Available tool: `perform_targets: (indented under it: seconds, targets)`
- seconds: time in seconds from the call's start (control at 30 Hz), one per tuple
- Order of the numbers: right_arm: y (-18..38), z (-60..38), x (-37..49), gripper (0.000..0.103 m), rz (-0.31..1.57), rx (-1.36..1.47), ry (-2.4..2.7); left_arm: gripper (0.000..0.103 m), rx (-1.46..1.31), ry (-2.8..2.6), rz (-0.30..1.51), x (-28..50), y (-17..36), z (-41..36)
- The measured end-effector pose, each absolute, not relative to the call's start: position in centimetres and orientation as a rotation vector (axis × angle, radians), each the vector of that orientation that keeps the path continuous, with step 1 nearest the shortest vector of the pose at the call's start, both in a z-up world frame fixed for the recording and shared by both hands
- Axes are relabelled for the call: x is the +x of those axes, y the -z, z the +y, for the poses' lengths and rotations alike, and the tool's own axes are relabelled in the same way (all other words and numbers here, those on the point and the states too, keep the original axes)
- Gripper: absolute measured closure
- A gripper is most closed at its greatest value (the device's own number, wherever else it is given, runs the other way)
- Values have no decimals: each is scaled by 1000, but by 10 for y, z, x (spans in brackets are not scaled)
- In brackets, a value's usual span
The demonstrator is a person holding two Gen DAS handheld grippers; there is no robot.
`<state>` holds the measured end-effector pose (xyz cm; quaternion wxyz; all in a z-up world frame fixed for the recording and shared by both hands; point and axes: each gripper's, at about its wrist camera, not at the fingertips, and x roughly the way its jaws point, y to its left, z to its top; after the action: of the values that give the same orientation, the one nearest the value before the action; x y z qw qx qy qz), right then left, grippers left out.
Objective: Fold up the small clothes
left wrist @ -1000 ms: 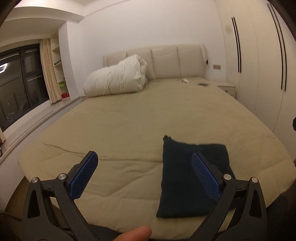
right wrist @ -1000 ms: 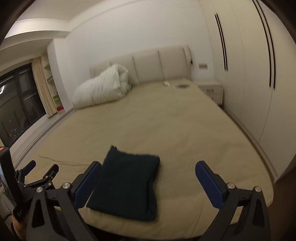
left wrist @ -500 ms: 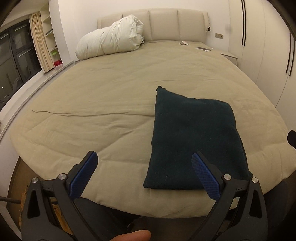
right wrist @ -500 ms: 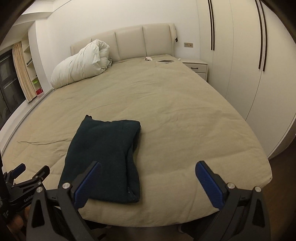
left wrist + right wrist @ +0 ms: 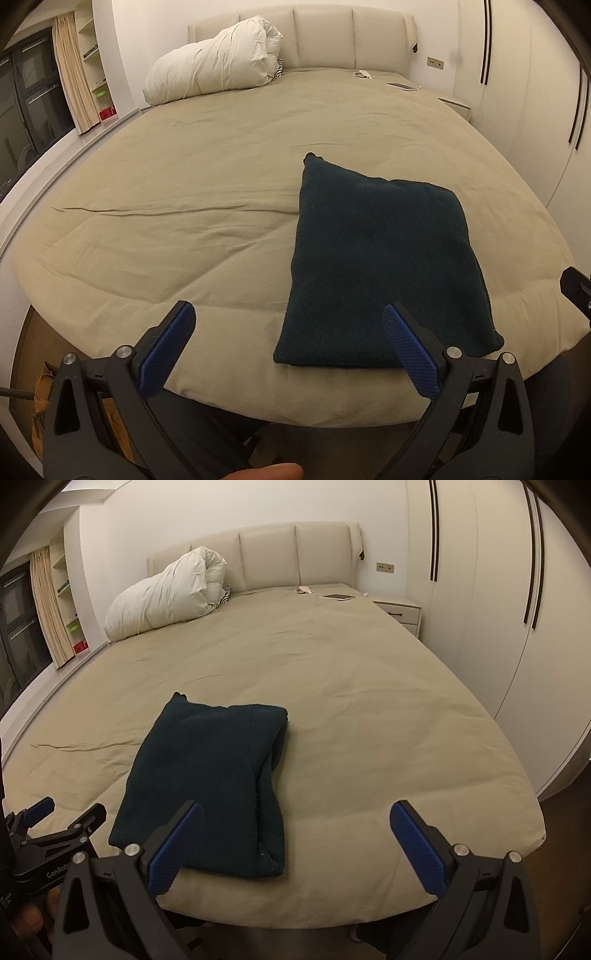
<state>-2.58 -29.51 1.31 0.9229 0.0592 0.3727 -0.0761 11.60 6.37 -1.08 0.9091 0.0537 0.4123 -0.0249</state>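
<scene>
A dark teal garment (image 5: pixel 380 266) lies folded into a rectangle on the beige bed (image 5: pixel 207 192), near its front edge. It also shows in the right wrist view (image 5: pixel 210 779), with layered folded edges on its right side. My left gripper (image 5: pixel 291 332) is open and empty, just short of the garment's near left corner. My right gripper (image 5: pixel 295 827) is open and empty, at the garment's near right corner. The left gripper (image 5: pixel 55 827) also shows at the left edge of the right wrist view.
A rolled white duvet (image 5: pixel 214 70) lies at the headboard (image 5: pixel 332 33). A tablet (image 5: pixel 340 597) and a small item (image 5: pixel 303 589) lie at the far right of the bed. A nightstand (image 5: pixel 400 611) and wardrobe doors (image 5: pixel 498 590) stand on the right. A window ledge (image 5: pixel 55 155) runs along the left.
Both cameras have tilted down and come closer to the bed, so the folded garment looks larger and nearer. The garment has not moved. Both grippers stay open.
</scene>
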Motion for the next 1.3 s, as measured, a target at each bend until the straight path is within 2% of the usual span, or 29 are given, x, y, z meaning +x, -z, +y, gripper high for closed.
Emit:
perform_targets:
  seconds: [1.3]
  targets:
    - [-6,-288,-28,0,781,101,145,0,81,56,878,130,22,56]
